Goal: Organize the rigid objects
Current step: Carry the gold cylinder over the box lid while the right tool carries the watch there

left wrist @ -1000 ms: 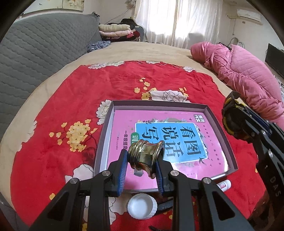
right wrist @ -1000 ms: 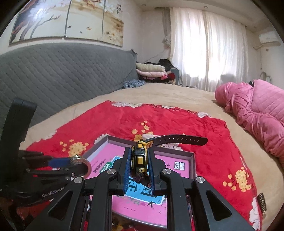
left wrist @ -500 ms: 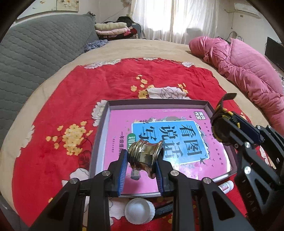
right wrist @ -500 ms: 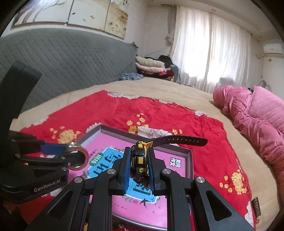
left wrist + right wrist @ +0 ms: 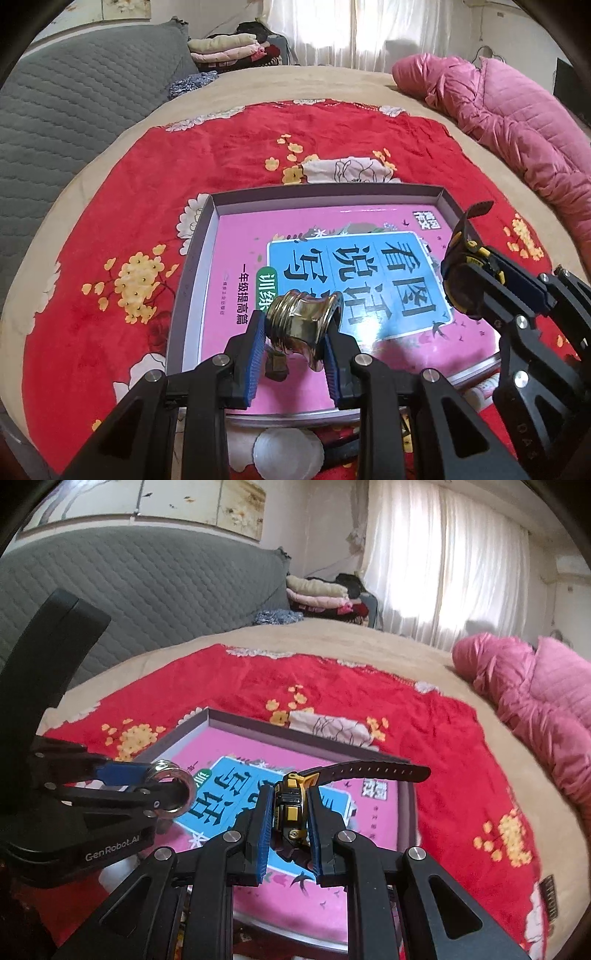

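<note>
A shallow grey box lies on the red blanket with a pink and blue book flat inside it. My left gripper is shut on a shiny gold spool-shaped metal piece, held just above the book's near left part. My right gripper is shut on a black and yellow wristwatch, whose black strap sticks out to the right. It hovers over the book's right side.
A white round lid and a small white tube lie on the red floral blanket just in front of the box. A pink padded jacket lies on the bed at the right. Grey headboard and folded clothes sit beyond.
Both grippers have sunk toward the box, each keeping its object. The right gripper with the watch has moved in over the book's right side as seen in the left wrist view.
</note>
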`<state>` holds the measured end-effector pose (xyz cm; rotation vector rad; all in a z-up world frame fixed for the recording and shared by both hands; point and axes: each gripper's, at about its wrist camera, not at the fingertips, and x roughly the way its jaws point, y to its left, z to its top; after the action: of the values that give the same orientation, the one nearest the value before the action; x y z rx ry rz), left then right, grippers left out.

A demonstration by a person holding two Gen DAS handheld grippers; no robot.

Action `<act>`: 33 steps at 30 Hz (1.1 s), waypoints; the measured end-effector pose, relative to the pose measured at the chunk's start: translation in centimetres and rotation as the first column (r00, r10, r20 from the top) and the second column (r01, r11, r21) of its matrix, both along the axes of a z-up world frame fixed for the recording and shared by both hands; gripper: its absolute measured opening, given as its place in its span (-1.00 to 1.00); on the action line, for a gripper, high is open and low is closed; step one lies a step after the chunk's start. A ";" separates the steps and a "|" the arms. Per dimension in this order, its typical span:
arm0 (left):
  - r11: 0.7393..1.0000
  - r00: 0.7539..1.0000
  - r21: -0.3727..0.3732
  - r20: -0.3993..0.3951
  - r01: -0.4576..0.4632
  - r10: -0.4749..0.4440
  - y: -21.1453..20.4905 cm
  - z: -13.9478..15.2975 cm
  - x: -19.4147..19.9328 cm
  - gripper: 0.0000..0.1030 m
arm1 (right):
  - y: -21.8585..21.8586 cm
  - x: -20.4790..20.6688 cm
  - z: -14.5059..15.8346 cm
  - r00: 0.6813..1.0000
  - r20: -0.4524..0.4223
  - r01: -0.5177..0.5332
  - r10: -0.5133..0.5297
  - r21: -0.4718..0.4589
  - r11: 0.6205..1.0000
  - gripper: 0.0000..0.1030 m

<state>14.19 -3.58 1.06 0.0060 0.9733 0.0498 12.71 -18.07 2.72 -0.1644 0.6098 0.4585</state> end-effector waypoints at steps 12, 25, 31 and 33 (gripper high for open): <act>0.998 0.997 -0.012 -0.052 -0.063 0.062 1.2 -2.5 0.4 -0.43 | -0.2 0.4 -2.4 0.996 -0.084 -0.022 0.024 0.021 1.000 -0.64; 0.998 0.996 0.028 -0.072 -0.055 0.057 1.5 -3.2 0.2 -0.43 | -0.8 0.9 -2.5 0.993 -0.115 -0.022 0.031 0.073 0.997 -0.65; 0.998 0.996 0.032 -0.069 -0.055 0.057 1.9 -3.3 0.3 -0.43 | -1.1 1.3 -3.1 0.988 -0.153 -0.005 0.018 0.084 0.996 -0.65; 0.998 0.996 0.035 -0.067 -0.049 0.051 1.9 -3.3 0.4 -0.43 | -1.2 1.5 -3.5 0.985 -0.173 0.005 0.011 0.088 0.996 -0.65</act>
<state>14.58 -1.73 -2.28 0.0142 1.0408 0.1128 14.23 -19.30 -0.74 -0.0414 0.7590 0.5052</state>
